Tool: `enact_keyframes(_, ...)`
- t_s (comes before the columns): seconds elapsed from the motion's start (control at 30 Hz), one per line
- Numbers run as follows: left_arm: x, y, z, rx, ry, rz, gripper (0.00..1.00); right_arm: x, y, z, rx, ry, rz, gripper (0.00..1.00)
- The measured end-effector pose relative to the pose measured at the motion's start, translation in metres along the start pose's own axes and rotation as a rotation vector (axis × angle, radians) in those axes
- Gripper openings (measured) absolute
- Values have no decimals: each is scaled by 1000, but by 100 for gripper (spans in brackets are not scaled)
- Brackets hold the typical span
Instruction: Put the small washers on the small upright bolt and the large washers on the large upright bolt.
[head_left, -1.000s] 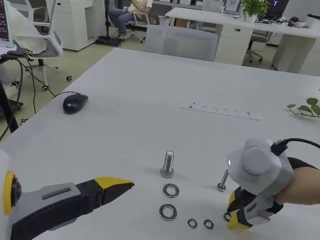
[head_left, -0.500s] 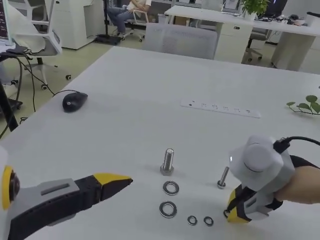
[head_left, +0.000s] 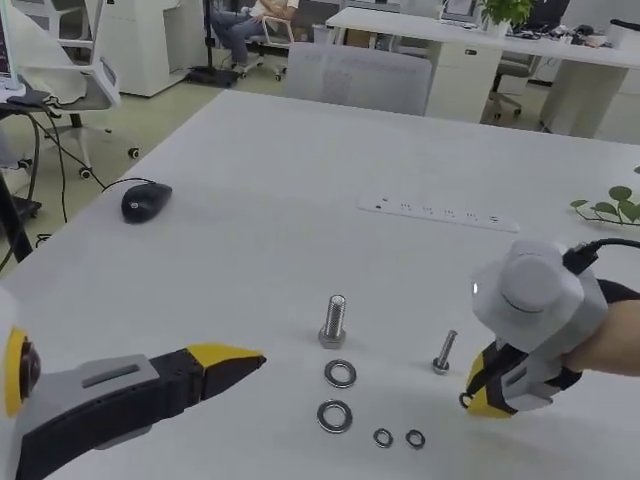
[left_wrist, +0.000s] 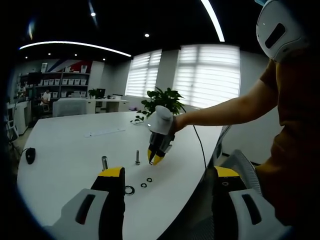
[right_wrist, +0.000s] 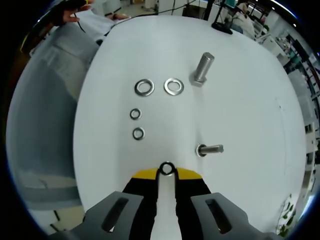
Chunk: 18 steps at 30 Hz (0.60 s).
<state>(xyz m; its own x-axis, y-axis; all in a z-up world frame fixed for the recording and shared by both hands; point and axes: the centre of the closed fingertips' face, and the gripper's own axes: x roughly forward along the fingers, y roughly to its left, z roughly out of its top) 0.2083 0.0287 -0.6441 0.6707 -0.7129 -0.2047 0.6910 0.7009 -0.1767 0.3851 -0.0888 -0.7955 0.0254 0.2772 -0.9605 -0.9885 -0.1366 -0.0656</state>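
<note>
The large upright bolt (head_left: 335, 320) and the small upright bolt (head_left: 443, 352) stand mid-table. Two large washers (head_left: 340, 373) (head_left: 334, 415) and two small washers (head_left: 383, 437) (head_left: 415, 438) lie flat in front of them. My right gripper (head_left: 470, 400) hovers just right of the small bolt, shut on a small washer (right_wrist: 167, 168) pinched at its tips; the small bolt (right_wrist: 210, 149) is just ahead of it and the large bolt (right_wrist: 202, 68) farther off. My left gripper (head_left: 240, 360) hangs low at the left, and its own view shows the left gripper (left_wrist: 168, 172) open and holding nothing.
A white power strip (head_left: 440, 213) lies across the far middle of the table, a black mouse (head_left: 146, 201) at the far left, a plant's leaves (head_left: 608, 208) at the right edge. Office chairs and desks stand beyond the table.
My right gripper has risen off the table beside the small bolt with the small washer in its tips. The left gripper has barely moved.
</note>
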Motion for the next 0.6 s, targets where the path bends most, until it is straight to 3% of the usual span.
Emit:
enact_keyframes(0.33,3,1,1,4,-5,-3,72,-20,-22,8,-19,-1,-51,12)
enact_keyframes(0.6,0,6,3,8,-10,5,72,-38,-42,25,-40,5,-89,12)
